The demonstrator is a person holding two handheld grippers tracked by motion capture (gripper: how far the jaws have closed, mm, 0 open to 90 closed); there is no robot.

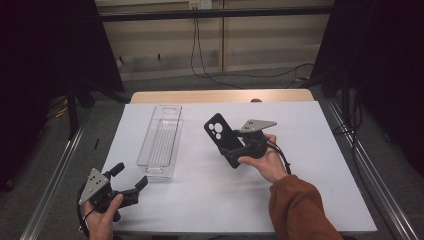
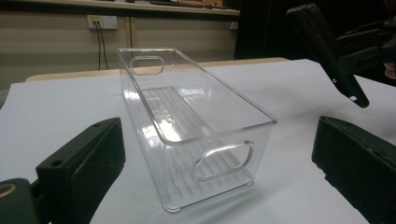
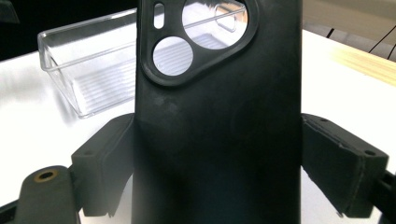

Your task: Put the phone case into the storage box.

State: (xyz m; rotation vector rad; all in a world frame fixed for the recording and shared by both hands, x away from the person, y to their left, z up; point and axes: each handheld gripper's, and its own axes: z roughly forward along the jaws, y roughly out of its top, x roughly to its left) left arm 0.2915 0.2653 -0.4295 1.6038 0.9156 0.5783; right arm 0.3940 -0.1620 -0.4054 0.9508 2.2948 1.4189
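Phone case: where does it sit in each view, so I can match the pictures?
High view: the phone case is right of centre, tilted, lifted off the table in the right gripper.
Left gripper view: top right, dark and edge-on.
Right gripper view: upright in the middle between the jaws.
Shared landmark: the clear bin.

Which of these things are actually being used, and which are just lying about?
In use:
- black phone case, gripped by the right hand-held gripper
- clear plastic bin
- left hand-held gripper, jaws open, facing the bin

Just there:
- white table cover
- wall cables
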